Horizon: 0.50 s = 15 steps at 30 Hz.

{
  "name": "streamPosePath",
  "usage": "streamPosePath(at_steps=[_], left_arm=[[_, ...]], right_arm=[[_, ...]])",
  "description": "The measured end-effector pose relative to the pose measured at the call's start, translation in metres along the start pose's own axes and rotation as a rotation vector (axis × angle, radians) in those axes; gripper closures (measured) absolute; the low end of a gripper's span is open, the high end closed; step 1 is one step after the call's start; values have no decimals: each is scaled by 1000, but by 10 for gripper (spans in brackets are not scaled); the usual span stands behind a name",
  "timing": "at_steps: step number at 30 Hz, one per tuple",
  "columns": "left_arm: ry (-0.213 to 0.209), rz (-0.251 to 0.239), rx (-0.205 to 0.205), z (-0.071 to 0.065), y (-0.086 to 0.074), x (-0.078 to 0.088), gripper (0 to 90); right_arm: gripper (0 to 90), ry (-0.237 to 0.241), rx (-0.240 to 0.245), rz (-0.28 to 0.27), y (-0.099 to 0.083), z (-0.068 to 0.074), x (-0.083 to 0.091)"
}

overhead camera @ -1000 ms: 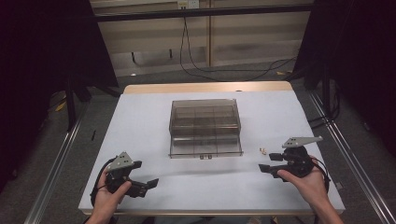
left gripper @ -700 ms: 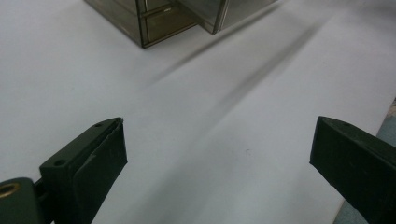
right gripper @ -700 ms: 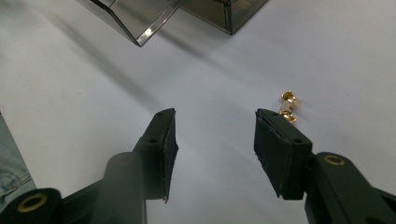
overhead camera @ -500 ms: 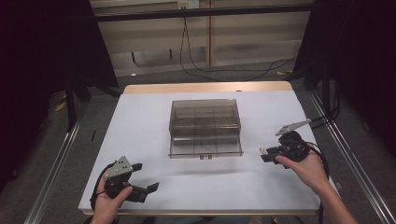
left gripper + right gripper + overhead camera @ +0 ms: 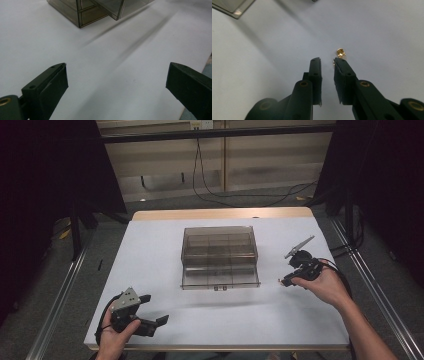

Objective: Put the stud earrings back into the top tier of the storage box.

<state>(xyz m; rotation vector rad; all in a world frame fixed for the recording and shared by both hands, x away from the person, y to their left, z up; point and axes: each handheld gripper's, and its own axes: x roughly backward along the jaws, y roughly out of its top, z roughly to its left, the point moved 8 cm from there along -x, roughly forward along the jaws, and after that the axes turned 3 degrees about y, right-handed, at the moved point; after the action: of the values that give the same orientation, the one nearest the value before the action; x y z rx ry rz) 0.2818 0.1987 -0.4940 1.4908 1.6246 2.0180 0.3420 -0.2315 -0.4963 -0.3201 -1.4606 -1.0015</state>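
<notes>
A smoky see-through drawer box point(image 5: 219, 255) stands mid-table, its lowest drawer pulled out toward me. To its right lies a tiny gold metal piece point(image 5: 278, 281), seen close up point(image 5: 340, 53) on the white surface. My right gripper point(image 5: 286, 281) points at it. Its jaws point(image 5: 327, 61) have just been closing to a narrow gap with nothing between the pads. The gold piece sits just beyond the right fingertip point(image 5: 339, 63). My left gripper point(image 5: 156, 309) rests at the near left corner, wide open point(image 5: 116, 82) and empty, facing the box point(image 5: 85, 12).
The white table top point(image 5: 150, 250) ends at a wooden strip at the far edge, with metal rails point(image 5: 60, 295) along both sides. Cables hang on the wall behind. A corner of the box point(image 5: 232, 7) shows at the upper left of the right gripper view.
My right hand has moved up the table, away from me, and its jaws have narrowed. The left hand has stayed put.
</notes>
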Motion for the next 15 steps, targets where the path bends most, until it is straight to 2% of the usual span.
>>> streamPosePath(at_steps=[3,11,12,15], left_arm=[[4,0,-8,1,0,1,39],[-1,-5,-6,-1,0,0,39],[0,-3,-6,-1,0,1,40],[6,0,-8,-1,0,0,39]], right_arm=[[800,0,0,32,1,-4,-5],[833,7,-7,76,0,-10,-15],[836,9,10,78,0,-11,-16],[838,10,16,91,1,-12,-18]])
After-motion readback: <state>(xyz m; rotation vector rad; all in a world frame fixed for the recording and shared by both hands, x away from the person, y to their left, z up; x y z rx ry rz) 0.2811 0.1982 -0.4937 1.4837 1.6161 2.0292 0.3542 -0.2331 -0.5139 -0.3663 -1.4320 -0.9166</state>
